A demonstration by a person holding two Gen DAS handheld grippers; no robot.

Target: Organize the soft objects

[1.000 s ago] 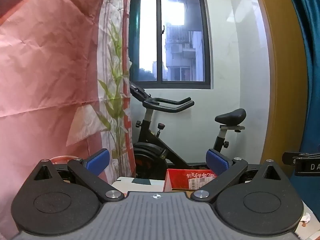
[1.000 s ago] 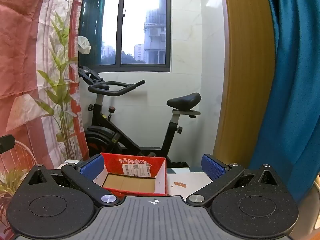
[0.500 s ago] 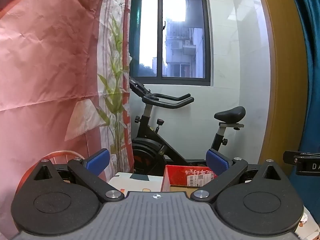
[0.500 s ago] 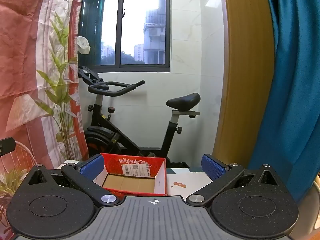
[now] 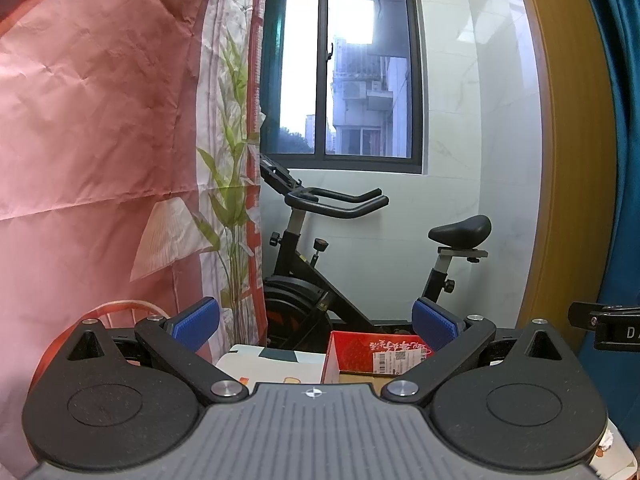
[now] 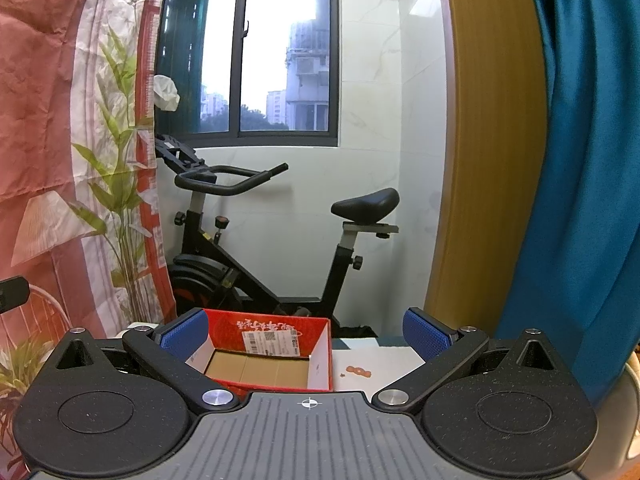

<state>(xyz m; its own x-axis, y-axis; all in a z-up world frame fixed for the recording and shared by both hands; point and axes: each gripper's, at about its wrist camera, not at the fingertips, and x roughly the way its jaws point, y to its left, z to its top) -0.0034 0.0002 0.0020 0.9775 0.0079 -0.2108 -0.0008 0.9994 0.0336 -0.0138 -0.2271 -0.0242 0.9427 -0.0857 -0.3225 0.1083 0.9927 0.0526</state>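
I am holding both the left gripper [image 5: 314, 322] and right gripper [image 6: 306, 330] with fingers spread wide and empty, just before the red box [image 6: 272, 350].

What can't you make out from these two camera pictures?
- Left wrist view: the inside of the red cardboard box, hidden by its near wall and the left gripper.
- Right wrist view: its white printed label, too small to read.
- Both views: any soft objects; none show.

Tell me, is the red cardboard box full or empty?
Empty, where visible: the red cardboard box stands open, and the right wrist view shows only its bare brown floor.
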